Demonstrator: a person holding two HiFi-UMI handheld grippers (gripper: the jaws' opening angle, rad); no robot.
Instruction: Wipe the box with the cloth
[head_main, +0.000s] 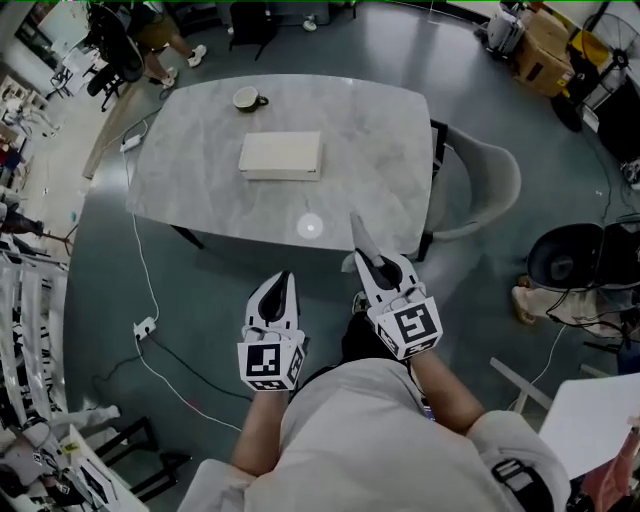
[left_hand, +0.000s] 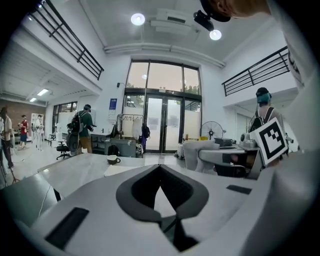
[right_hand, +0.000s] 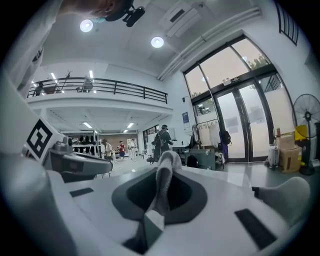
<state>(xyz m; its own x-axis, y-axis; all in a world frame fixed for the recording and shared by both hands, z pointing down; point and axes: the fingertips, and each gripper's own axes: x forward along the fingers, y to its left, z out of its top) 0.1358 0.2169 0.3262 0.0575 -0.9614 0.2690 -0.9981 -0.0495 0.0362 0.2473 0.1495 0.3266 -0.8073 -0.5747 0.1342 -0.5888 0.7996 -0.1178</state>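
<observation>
— Right gripper (head_main: 373, 265) status?
— Jaws clamped on the cloth (right_hand: 163, 184), carried ready for wiping. Left gripper (head_main: 279, 292): fully closed, empty.
— Box (head_main: 281, 156) location?
— Twelve o'clock, centred on the table (head_main: 200, 190), well apart from both.

In its own view the left gripper (left_hand: 160, 172) blocks most of the box (left_hand: 122, 170) — only a pale strip shows — and the cup (left_hand: 113, 159) is too small to see into. In the right gripper view the cloth (right_hand: 162, 187) has its lower end hidden between the jaws. The head view's lower edge cuts off the person (head_main: 370, 440).
</observation>
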